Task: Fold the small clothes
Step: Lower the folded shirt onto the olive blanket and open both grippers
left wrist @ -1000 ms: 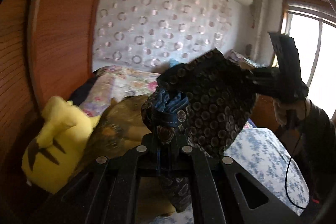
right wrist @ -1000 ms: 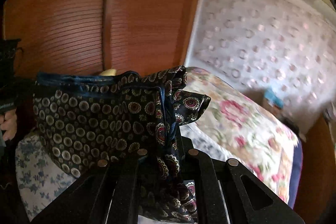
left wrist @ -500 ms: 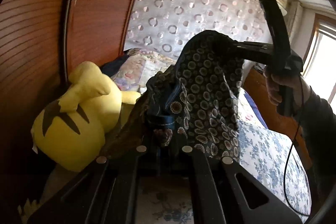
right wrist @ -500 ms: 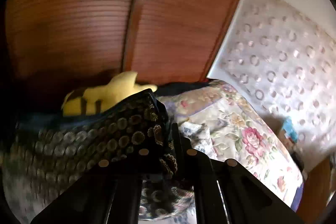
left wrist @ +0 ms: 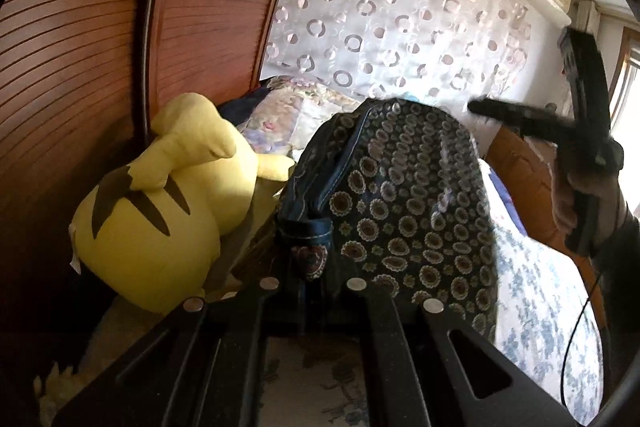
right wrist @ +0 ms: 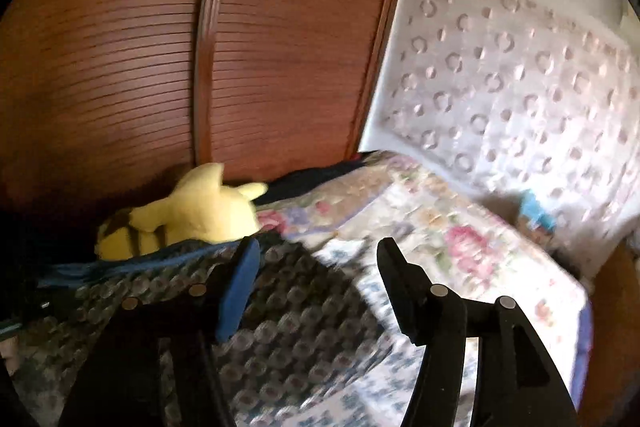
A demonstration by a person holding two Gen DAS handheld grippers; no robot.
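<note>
Left wrist view: the patterned garment (left wrist: 404, 211) is gripped by the left tongs (left wrist: 314, 281); the right tongs (right wrist: 316, 267) are spread, empty. The garment should be lowered flat onto the bed (left wrist: 536, 307).

A bed (right wrist: 400, 379) with a blue-flowered sheet lies below the fingers. A yellow plush toy (left wrist: 168, 211) rests on it left of the left fingers, and a floral quilt (right wrist: 452, 239) lies beyond the right fingers.

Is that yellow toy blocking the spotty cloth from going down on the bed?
No, it doesn't look like it. The yellow plush toy sits off to the side by the wooden wall. The spotty cloth, pinched in the left gripper, hangs over bare flowered bedsheet. The right gripper is open.
</note>
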